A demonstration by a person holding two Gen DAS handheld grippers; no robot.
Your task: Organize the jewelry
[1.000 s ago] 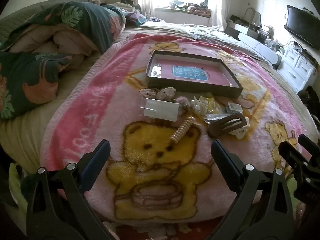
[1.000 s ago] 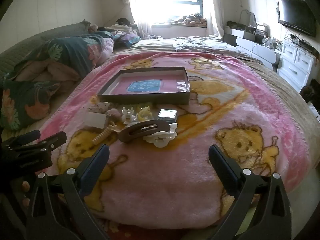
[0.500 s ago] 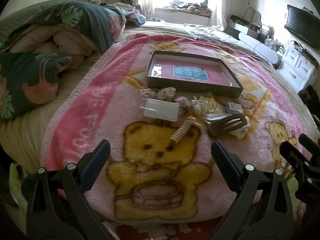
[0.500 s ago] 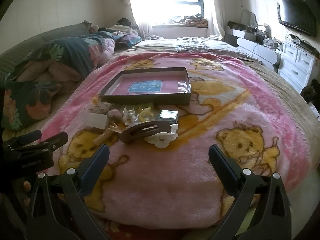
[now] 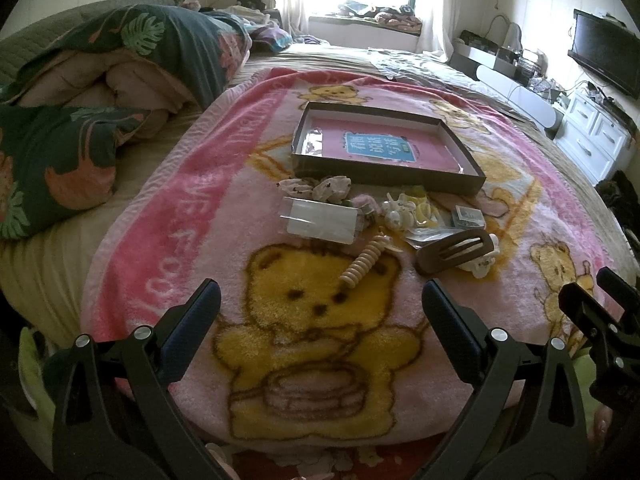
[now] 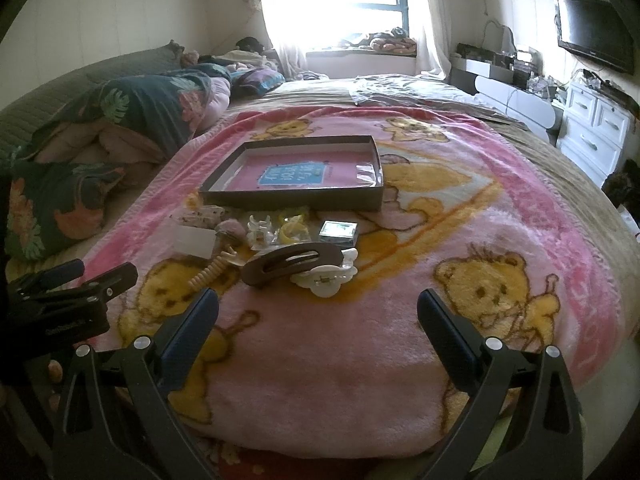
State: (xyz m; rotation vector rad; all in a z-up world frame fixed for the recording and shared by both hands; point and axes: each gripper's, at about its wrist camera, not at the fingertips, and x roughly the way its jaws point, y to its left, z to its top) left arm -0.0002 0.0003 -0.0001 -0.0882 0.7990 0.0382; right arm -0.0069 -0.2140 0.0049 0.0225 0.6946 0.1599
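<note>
A shallow brown box [image 5: 384,176] [image 6: 296,200] with a pink bottom lies on the pink bear blanket. In front of it lies a cluster of hair things: a brown hair clip [image 5: 454,250] [image 6: 292,264], a white claw clip [image 6: 326,280], a beige spiral tie [image 5: 362,266] [image 6: 208,274], a clear flat packet [image 5: 320,220], yellow and white small clips [image 6: 294,230], a small square box [image 6: 338,230]. My left gripper [image 5: 320,308] is open and empty, short of the spiral tie. My right gripper [image 6: 318,312] is open and empty, just short of the white claw clip.
The pink blanket [image 5: 152,240] covers a bed. A folded dark leaf-print quilt [image 5: 120,64] lies at the left. A white dresser [image 6: 596,136] and a wall TV [image 6: 592,36] stand at the right. The other gripper shows at the edge of each view.
Both grippers stay open and almost still; the right view has crept slightly closer to the clips.
</note>
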